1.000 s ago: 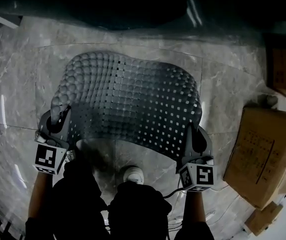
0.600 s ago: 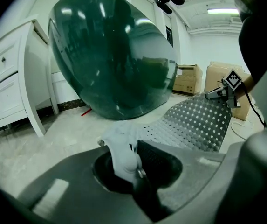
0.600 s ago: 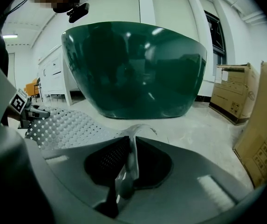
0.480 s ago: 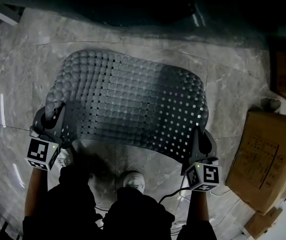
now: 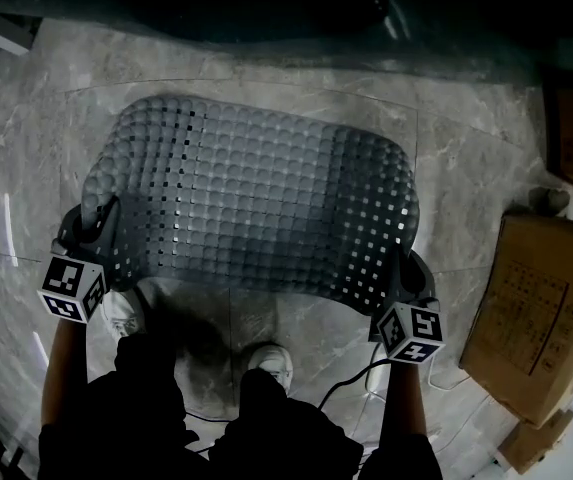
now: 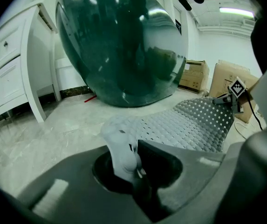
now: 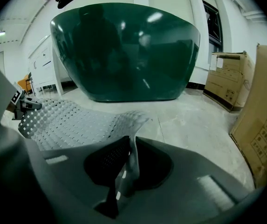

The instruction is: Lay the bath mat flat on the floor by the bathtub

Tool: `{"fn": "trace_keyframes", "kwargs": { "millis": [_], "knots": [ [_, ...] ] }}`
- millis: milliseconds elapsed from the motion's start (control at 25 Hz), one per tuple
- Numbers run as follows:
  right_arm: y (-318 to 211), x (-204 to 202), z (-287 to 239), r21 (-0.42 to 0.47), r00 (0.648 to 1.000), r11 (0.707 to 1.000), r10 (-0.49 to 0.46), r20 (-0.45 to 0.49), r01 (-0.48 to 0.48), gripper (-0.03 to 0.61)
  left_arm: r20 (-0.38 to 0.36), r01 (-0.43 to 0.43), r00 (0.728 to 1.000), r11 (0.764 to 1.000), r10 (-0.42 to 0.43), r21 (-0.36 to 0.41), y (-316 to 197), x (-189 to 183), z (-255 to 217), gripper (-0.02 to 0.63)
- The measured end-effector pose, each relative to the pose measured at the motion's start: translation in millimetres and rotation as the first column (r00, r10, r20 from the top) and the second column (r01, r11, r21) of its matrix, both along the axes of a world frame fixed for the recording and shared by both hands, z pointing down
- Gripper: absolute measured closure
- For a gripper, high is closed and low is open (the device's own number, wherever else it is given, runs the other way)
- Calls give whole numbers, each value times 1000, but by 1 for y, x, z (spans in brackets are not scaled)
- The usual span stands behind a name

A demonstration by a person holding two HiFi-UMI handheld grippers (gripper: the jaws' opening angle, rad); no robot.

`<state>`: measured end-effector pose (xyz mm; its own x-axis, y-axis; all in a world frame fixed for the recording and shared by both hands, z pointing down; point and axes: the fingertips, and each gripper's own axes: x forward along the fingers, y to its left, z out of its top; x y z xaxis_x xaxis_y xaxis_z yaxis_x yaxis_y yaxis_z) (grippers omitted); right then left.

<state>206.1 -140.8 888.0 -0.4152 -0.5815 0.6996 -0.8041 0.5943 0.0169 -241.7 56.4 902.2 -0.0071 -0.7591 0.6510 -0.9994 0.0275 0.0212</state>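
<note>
Fingers of left gripper (image 5: 101, 220) and right gripper (image 5: 399, 268) clamp near corners of the bath mat (image 5: 256, 203); uneven lowering could leave it buckled beside the bathtub (image 7: 124, 50).

The head view is dim, its top edge nearly black, with glare streaks on the marble floor (image 5: 26, 168). The 2 gripper views are brighter, fisheye-bent and dark-cornered; highlights glint on the green bathtub (image 7: 124, 50).

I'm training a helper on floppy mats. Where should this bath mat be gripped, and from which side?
By its two near corners, from the side away from the bathtub. The bath mat is thin, floppy and wide; the left gripper and right gripper each pinch a corner edge, holding it spread.
</note>
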Motion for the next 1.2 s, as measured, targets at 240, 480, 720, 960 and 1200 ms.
{"fn": "trace_keyframes", "kwargs": {
  "millis": [240,480,720,960,1200],
  "knots": [
    [-10,13,24,-53,999,998,34,-33,-36,523,-47,28,998,999,-31,-44,1,-11,19,578],
    [-13,29,45,-98,996,992,69,-53,-74,517,-83,44,995,996,-50,-83,2,-20,39,575],
    [-15,37,60,-129,991,986,98,-90,-109,512,-77,35,996,990,-46,-138,4,-27,54,569],
    [-14,45,74,-165,984,976,120,-132,-141,504,-76,34,996,982,-49,-186,5,-33,69,563],
    [-14,48,79,-173,982,973,130,-134,-153,494,-86,35,995,980,-53,-195,10,-36,79,557]
  ]
}}
